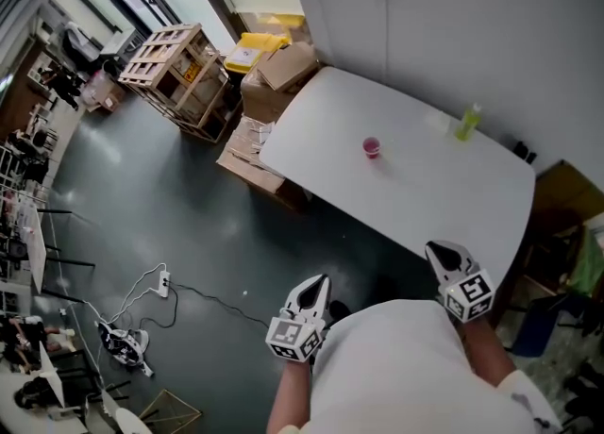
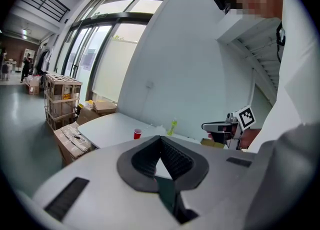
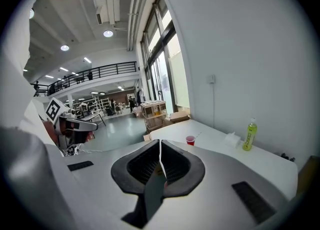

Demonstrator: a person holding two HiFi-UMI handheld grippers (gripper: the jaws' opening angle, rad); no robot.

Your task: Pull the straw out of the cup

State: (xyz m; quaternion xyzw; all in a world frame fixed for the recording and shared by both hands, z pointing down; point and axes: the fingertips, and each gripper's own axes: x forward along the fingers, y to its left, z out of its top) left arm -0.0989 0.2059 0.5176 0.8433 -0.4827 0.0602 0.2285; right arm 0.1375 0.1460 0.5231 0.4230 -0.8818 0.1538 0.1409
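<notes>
A small red cup stands on the white table, far ahead of both grippers. It also shows as the red cup in the left gripper view and the red cup in the right gripper view, where a thin straw leans out of it. The left gripper is held close to the person's body, off the table, jaws shut and empty. The right gripper hovers by the table's near edge, and its jaws meet in a thin seam with nothing in them.
A green bottle and a white tissue pack sit near the wall at the table's far side. Cardboard boxes and a wooden crate stand left of the table. A power strip with cables lies on the dark floor.
</notes>
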